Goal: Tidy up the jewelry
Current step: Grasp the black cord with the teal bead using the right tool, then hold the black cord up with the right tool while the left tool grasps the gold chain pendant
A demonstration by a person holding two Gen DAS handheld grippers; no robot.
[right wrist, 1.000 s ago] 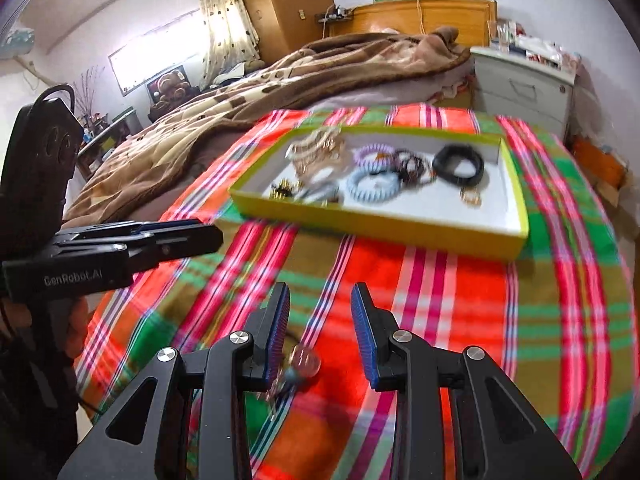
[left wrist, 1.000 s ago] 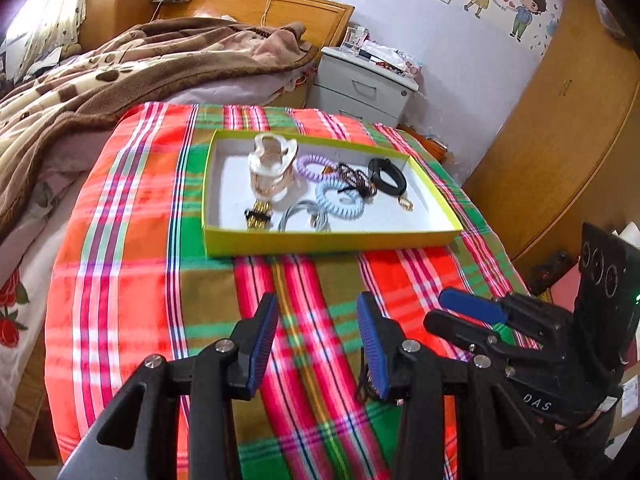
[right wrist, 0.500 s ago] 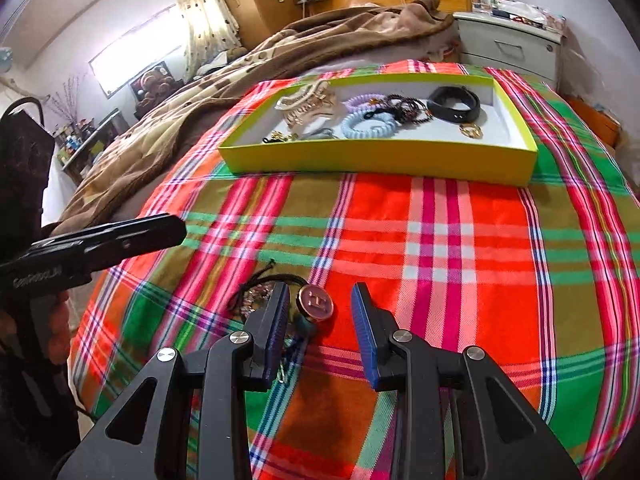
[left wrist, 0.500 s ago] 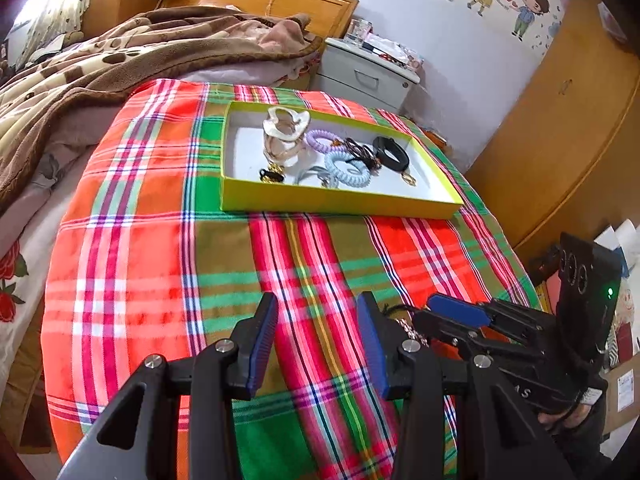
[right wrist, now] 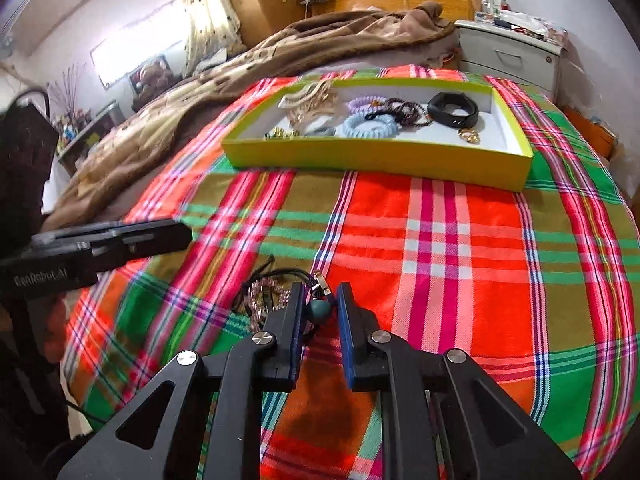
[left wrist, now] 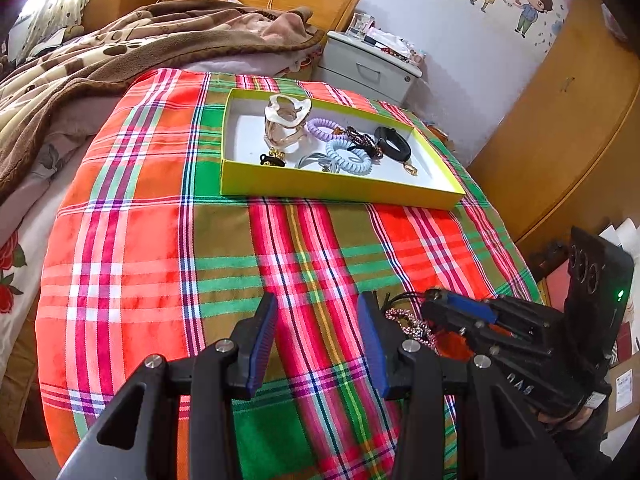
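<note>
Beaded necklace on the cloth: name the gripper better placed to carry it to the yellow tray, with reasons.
Right. The right gripper already brackets the beaded necklace, jaws narrowed around its green bead. The left gripper is open over bare cloth beside it. The yellow tray lies straight ahead.

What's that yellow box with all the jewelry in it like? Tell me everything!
The yellow box is a shallow, open cardboard-looking tray, yellow-green outside and white inside. It sits flat on the plaid cloth, at the far end from both grippers. Inside lie hair ties, bracelets, a black band and small gold pieces, with bare white floor at the right end. Neither gripper touches it.
</note>
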